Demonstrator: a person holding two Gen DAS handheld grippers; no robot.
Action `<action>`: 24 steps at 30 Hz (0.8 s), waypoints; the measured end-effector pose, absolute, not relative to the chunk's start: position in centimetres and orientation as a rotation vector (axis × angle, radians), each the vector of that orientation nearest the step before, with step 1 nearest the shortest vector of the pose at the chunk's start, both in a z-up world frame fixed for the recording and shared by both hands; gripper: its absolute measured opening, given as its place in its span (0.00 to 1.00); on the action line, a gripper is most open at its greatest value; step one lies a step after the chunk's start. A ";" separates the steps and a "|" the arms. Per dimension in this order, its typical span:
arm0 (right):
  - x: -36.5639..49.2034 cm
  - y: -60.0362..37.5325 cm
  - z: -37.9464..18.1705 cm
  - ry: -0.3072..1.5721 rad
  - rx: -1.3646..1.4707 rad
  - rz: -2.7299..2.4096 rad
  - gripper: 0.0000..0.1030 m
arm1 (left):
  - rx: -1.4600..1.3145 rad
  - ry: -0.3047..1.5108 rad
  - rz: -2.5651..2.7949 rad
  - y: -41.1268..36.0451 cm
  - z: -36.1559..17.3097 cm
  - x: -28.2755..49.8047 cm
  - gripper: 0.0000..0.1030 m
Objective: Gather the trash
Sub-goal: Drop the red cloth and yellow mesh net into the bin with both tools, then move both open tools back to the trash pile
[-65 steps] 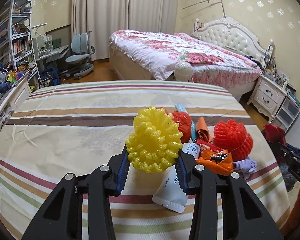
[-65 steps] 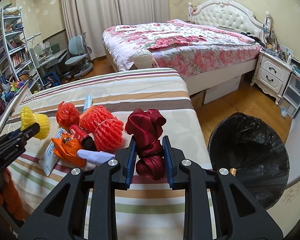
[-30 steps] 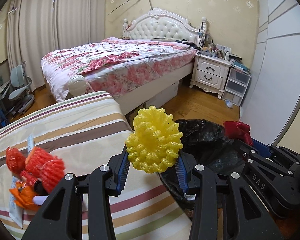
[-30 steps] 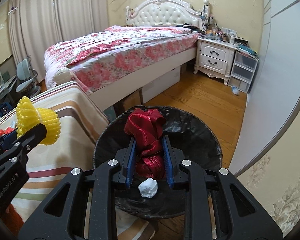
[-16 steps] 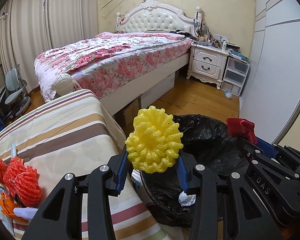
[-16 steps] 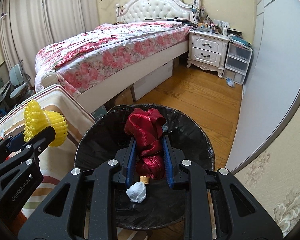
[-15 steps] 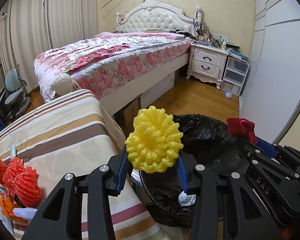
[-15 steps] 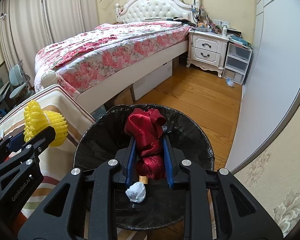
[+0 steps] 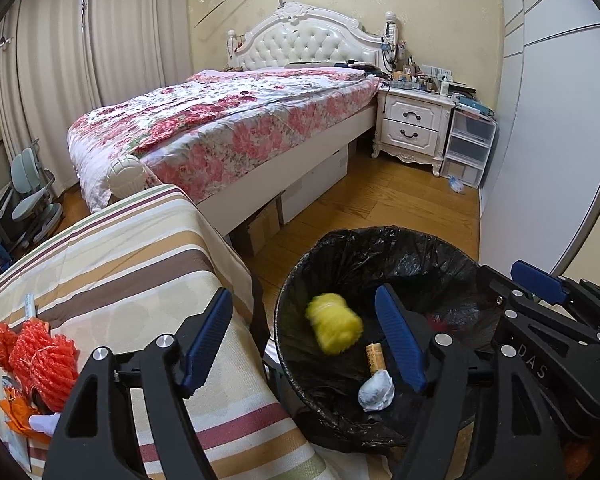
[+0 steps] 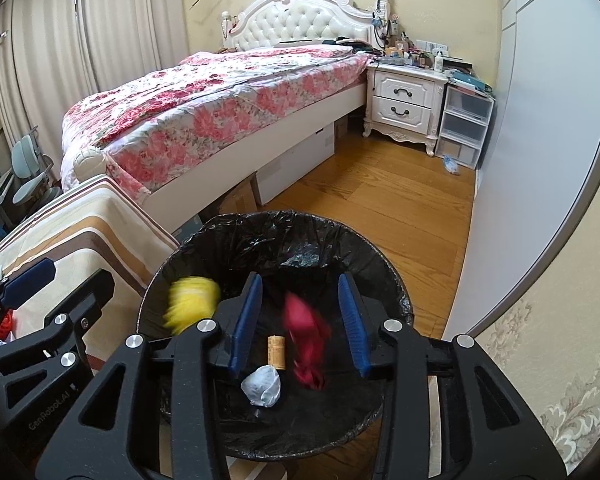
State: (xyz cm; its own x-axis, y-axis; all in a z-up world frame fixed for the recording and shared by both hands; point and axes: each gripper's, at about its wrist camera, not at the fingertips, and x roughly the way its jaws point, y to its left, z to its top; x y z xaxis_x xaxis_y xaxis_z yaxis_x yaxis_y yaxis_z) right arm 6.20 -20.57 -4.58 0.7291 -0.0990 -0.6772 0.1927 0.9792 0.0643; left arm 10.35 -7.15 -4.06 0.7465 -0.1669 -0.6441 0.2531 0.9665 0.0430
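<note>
Bedroom, striped surface (image 9: 132, 256) beside black-lined bin (image 10: 276, 240). Left tool (image 9: 304, 340) spread, empty; right tool (image 10: 298, 320) spread, empty. Yellow foam net (image 9: 334, 328), red ribbon (image 10: 306, 340) blurred, apparently falling into bin. Remaining: orange-red nets (image 9: 40, 356), wrappers on surface.

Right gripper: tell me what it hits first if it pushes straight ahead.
The open right gripper points down into the black-lined trash bin. First in line looks like the blurred dark-red ribbon bundle between its fingers, above the small tan cylinder; depth is unclear.
</note>
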 end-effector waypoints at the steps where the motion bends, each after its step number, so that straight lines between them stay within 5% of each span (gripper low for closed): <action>1: 6.1 -20.6 -4.5 0.735 0.133 -0.164 0.41 | 0.131 0.692 -0.229 -7.0 -4.1 10.3 0.71; 24: 2.1 -14.3 -3.7 0.751 0.073 -0.052 0.51 | 0.091 0.679 -0.104 0.9 -1.6 4.4 0.74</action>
